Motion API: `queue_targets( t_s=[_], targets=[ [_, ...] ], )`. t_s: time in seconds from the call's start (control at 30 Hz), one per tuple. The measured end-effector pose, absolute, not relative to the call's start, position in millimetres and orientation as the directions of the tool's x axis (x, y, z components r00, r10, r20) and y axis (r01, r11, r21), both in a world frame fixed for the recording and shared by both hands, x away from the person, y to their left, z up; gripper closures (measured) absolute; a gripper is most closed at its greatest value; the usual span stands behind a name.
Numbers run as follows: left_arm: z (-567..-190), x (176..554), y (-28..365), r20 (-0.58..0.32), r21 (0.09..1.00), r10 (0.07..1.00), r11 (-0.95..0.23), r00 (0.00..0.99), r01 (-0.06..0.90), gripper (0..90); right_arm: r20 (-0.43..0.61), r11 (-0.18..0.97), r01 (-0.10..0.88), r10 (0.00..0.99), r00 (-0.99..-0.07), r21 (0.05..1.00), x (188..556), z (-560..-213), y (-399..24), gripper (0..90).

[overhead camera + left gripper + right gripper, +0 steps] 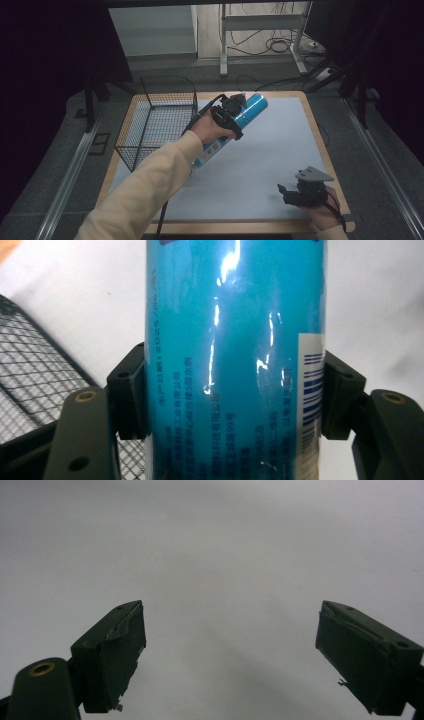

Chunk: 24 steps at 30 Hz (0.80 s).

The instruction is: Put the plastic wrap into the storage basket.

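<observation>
While the left gripper (231, 116) fingers clamp the blue can (250, 111) beside the wire basket (155, 120), right gripper (300, 192) fingers stand apart near the table (280, 150) edge

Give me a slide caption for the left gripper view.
Left gripper clamped on a blue can, wire basket alongside.

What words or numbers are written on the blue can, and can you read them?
"2025/06/21", though the last digits are unsure: small vertical print, sideways up the left edge of the blue can in the left gripper view.
Several rows of small characters lower on the can: too blurred to read.
Barcode on a white patch at the can's right edge: its digits are too small to read.
Label near the can's lower end in the high view: too small to read.
</observation>
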State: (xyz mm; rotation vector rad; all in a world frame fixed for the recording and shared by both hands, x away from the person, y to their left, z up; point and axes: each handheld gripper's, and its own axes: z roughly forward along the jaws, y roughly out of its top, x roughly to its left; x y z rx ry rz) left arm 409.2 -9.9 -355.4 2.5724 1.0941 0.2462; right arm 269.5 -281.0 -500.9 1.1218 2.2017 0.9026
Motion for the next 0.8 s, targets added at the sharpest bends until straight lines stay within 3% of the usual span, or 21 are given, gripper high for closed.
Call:
queue_targets(
  t_s=[0.8],
  targets=[
    [-340.7,435.8,4.1,0.08,0.369,0.74,-0.644,0.667,0.67,31.1,-0.137,0.438,0.5,0.837,-0.529,0.747,268.7,-500.3,-282.4,13.0]
  ],
)
